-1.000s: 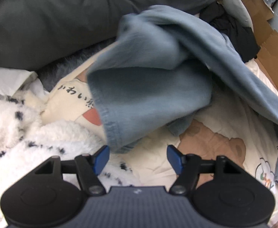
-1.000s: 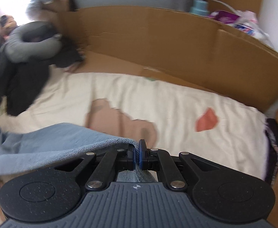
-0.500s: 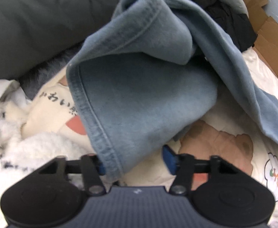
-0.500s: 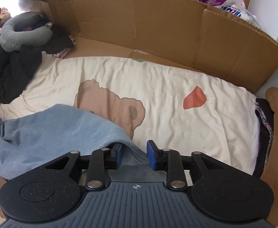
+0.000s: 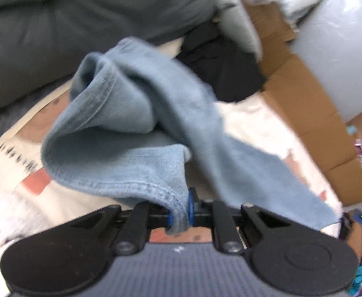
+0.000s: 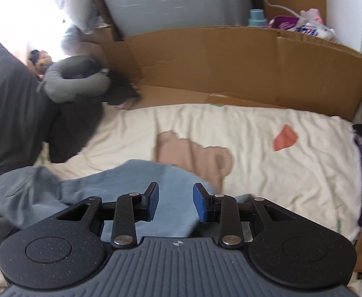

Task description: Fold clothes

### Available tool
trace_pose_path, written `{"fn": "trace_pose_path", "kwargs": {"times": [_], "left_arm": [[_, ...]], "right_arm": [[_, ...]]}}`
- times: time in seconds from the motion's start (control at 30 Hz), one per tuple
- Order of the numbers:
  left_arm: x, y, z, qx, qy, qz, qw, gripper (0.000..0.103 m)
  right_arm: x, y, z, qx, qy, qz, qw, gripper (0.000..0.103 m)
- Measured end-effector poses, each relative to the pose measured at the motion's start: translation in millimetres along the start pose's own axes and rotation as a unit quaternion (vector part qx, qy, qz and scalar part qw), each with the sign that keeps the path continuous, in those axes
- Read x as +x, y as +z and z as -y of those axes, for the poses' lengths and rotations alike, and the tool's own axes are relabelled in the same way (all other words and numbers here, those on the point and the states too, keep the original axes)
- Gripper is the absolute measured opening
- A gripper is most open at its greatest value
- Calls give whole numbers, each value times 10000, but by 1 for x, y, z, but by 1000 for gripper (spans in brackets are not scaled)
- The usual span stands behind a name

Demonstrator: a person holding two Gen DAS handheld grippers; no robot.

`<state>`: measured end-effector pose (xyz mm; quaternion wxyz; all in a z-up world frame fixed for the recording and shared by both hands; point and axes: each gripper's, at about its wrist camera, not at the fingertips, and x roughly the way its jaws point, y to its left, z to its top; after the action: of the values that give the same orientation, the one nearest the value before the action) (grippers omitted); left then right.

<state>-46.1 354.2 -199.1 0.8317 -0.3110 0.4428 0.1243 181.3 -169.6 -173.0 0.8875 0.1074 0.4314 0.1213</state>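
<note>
Your left gripper was closing its jaws on the stitched hem of the light-blue denim garment, the pads already pinching that edge. The garment hung bunched and folded over itself above the cream bear-print blanket, its long axis running from the pinched hem up and away, with a loose tail trailing right. Your right gripper stood partly open over the cloth, gripping nothing.
</note>
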Motion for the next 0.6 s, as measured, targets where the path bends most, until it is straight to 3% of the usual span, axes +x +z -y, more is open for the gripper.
{"fn": "trace_pose_path", "kwargs": {"times": [0.27,0.6], "left_arm": [[-10,24,69,575,-682,39,9960,11],[-10,28,147,892,-1549,-90,9839,11]], "right_arm": [[-4,-21,-24,83,630,105,9979,37],[9,-50,-76,-226,1669,-260,9854,39]]}}
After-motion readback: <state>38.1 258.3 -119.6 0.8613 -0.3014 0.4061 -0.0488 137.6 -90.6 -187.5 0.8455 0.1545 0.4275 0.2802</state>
